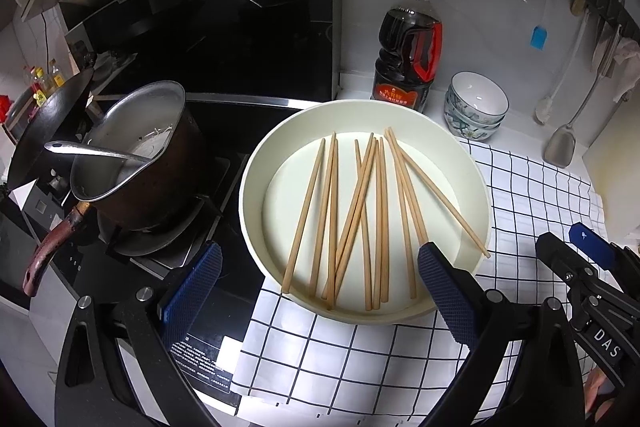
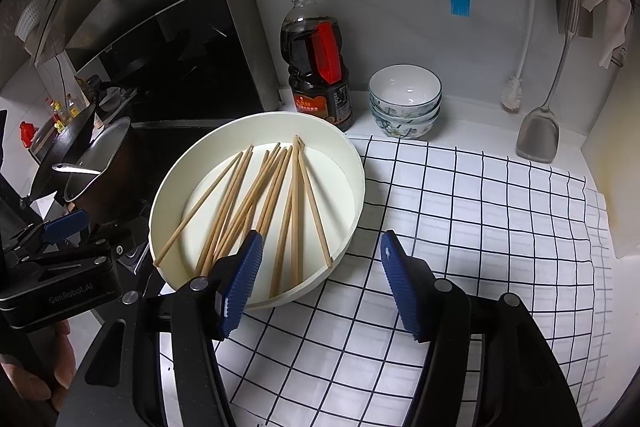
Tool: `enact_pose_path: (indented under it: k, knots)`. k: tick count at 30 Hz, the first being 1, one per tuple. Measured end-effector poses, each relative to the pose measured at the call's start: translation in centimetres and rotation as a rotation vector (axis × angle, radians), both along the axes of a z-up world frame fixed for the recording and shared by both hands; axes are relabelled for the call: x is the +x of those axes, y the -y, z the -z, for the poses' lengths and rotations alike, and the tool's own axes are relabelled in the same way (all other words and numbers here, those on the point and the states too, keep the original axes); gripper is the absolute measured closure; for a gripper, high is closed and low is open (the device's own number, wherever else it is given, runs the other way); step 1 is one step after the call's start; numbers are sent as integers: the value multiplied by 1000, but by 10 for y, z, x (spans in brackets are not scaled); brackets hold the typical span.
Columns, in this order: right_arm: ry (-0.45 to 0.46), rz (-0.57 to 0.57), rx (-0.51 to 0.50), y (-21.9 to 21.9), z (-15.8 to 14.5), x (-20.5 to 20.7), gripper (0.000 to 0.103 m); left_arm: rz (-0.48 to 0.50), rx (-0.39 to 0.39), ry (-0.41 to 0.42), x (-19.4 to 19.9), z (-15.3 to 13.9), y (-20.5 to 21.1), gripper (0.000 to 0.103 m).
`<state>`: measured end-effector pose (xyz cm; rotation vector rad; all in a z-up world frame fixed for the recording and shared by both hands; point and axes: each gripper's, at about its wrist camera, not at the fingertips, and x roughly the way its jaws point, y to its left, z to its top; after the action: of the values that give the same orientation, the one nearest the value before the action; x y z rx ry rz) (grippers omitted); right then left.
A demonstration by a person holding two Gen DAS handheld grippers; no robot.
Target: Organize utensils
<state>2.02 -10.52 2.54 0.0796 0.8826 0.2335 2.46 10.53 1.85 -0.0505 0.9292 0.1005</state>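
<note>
Several wooden chopsticks [image 1: 362, 211] lie loose and crossed in a round white basin [image 1: 256, 163] on a checked cloth. They also show in the right wrist view [image 2: 260, 211], in the same basin [image 2: 356, 155]. My left gripper [image 1: 320, 259] is open and empty, just above the basin's near rim. My right gripper [image 2: 320, 247] is open and empty, at the basin's near right rim. The right gripper also shows at the right edge of the left wrist view [image 1: 588, 247]; the left gripper shows at the left of the right wrist view [image 2: 64, 223].
A pot with a ladle [image 1: 136, 155] sits on the stove to the left. A soy sauce bottle [image 1: 408, 47] and stacked bowls [image 1: 476, 107] stand behind the basin. A spatula [image 2: 538, 139] and brush [image 2: 512, 95] hang at the right. The checked cloth [image 2: 480, 227] covers the counter.
</note>
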Motion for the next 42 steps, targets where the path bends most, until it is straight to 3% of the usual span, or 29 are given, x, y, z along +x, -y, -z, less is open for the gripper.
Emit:
enact_pose_path:
  k: [42]
  knots:
    - [-1,-5,0,-5,2,-8,44,-10,-20,-5,-4,2,-3,6]
